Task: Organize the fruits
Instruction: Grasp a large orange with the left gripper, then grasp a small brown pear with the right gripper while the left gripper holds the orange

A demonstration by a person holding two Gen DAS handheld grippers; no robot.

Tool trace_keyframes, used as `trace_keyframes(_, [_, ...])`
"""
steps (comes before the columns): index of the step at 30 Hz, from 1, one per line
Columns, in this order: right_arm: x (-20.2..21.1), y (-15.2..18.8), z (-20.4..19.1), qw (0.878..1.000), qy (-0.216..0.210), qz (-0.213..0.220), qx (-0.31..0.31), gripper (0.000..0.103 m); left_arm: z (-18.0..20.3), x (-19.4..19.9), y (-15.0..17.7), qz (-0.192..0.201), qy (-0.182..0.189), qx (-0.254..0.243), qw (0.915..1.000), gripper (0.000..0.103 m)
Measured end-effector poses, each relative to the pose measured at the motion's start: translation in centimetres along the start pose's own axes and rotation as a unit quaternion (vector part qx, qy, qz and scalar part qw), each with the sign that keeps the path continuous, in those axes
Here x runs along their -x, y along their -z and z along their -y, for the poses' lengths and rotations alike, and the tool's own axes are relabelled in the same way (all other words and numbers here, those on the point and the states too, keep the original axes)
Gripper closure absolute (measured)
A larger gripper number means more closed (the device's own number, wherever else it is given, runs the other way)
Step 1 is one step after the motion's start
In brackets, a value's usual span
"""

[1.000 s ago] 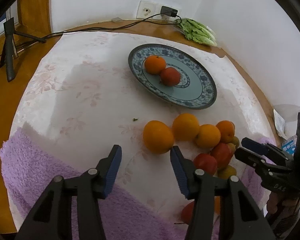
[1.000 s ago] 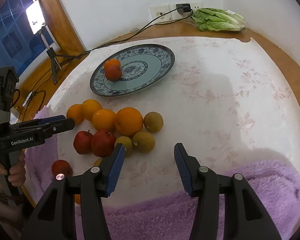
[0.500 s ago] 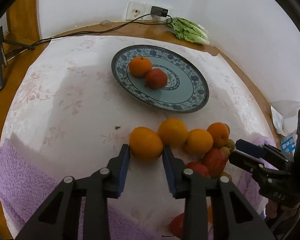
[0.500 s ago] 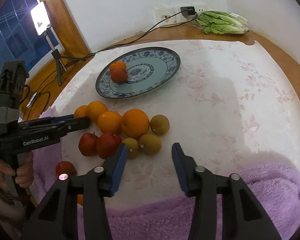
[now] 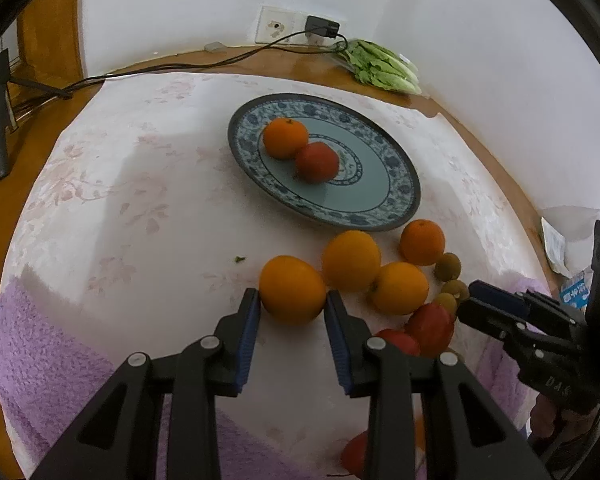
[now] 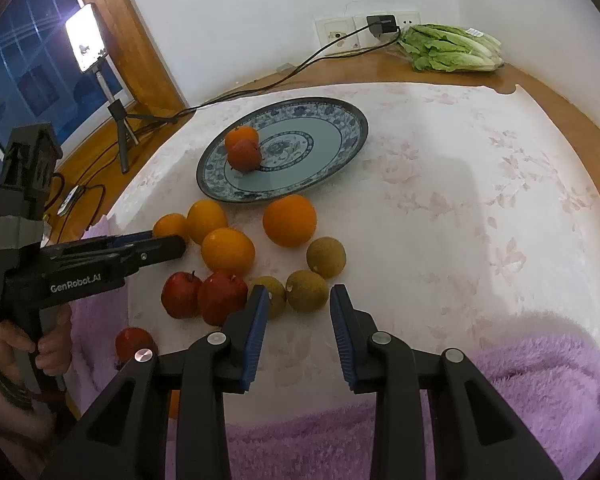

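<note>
There, plate (image 5: 396,216) with orange (image 5: 285,137), apple (image 5: 317,162).

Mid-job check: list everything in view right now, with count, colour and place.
plate: one, blue-patterned, far middle of the cloth
plated fruit: one orange, one red, touching
loose oranges: four, orange, in front of the plate
small fruits: three, brown-green, beside the loose oranges
apples: at least three, red, near the cloth's edge
lettuce: one bunch, green, far corner
charger: one, black, in the wall socket
lamp: one, lit, on a tripod
cloth: one, white floral
towel: one, purple, nearest
left gripper: shut on the nearest orange
right gripper: jaws just closing around a small fruit, pads not pressing
</note>
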State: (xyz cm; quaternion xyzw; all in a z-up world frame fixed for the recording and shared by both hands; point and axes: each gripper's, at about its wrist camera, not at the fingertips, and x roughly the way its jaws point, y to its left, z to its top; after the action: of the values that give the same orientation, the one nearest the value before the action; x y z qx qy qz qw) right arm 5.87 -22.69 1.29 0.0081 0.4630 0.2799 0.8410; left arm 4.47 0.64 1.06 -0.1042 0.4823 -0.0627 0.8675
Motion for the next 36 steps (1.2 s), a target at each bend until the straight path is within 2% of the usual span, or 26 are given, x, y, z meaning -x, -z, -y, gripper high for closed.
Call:
trace_keyframes(8, [-0.2, -0.3, 0.3, 1.000, -0.010, 0.000, -0.017, 0.070, -0.9, 0.5, -0.1, 0.005, -0.003, 0.014, 0.9999, 0.069])
trace_keyframes(18, [-1.1, 0.2, 0.1, 1.000, 0.004, -0.018, -0.014, 0.070, -1.1, 1.2, -0.2, 0.013, -0.003, 0.014, 0.9998, 0.069])
trace_keyframes(21, [-1.2, 0.1, -0.2, 1.000, 0.014, -0.016, -0.003, 0.073, -1.0, 1.5, -0.3, 0.016, -0.002, 0.010, 0.9998, 0.069])
trace_keyframes(23, [-1.3, 0.1, -0.3, 1.000, 0.021, -0.017, 0.001, 0.079, -0.9, 1.6, -0.3, 0.018, -0.001, 0.010, 0.9998, 0.069])
trace_keyframes(36, [-0.4, 0.1, -0.3, 1.000, 0.021, -0.006, 0.004, 0.080, -0.9, 2.1, -0.2, 0.023, 0.000, 0.015, 0.9996, 0.069])
